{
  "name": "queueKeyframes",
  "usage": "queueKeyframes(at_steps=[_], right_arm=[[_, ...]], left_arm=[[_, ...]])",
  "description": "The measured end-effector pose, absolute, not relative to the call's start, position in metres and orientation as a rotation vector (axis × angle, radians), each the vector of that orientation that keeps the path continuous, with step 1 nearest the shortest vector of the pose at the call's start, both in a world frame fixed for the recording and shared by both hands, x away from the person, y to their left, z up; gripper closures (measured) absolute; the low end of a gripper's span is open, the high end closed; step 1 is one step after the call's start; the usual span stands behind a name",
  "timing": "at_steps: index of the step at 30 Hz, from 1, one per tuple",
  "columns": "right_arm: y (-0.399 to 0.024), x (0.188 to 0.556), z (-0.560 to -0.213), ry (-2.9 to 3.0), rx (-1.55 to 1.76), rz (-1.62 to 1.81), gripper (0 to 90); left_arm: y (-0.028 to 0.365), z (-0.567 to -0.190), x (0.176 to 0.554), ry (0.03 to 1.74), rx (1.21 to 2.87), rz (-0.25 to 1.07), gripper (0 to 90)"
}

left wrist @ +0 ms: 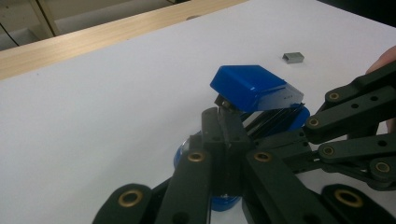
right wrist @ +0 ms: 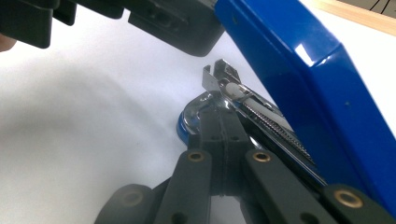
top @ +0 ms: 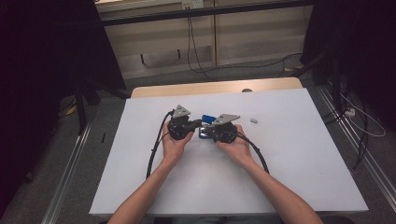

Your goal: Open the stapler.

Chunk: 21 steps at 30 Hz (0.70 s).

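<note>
Here, at the table's middle, both the left gripper (top: 198,124) and right gripper (top: 209,131), jaws pressed together, steady the blue stapler (left wrist: 252,88) with its lid swung up, probably for loading the staple block (left wrist: 293,57) lying far right.

- A white table (top: 280,163) is seen, edged at its far side by a pale wooden strip (top: 215,87).
- A blue stapler (left wrist: 252,91) is rested on it near the middle, its lid raised.
- A small grey block of staples (top: 254,120) is laid just beside, apart.
</note>
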State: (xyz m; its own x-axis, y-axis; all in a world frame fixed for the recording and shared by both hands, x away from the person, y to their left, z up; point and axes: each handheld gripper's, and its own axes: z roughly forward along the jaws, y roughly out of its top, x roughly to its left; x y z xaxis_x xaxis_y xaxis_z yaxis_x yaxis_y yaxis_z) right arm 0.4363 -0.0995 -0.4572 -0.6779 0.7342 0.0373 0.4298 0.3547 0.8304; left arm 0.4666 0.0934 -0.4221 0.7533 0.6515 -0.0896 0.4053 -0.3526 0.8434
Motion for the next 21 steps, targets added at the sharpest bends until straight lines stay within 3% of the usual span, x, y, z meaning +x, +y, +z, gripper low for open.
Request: queueKeyframes(at_steps=[21], right_arm=[[-0.0958, 0.4291, -0.4550, 2.199, 1.013, 1.272, 90.0]], left_arm=[[0.0917, -0.4193, 0.4679, 0.790, 1.984, 0.330, 90.0]])
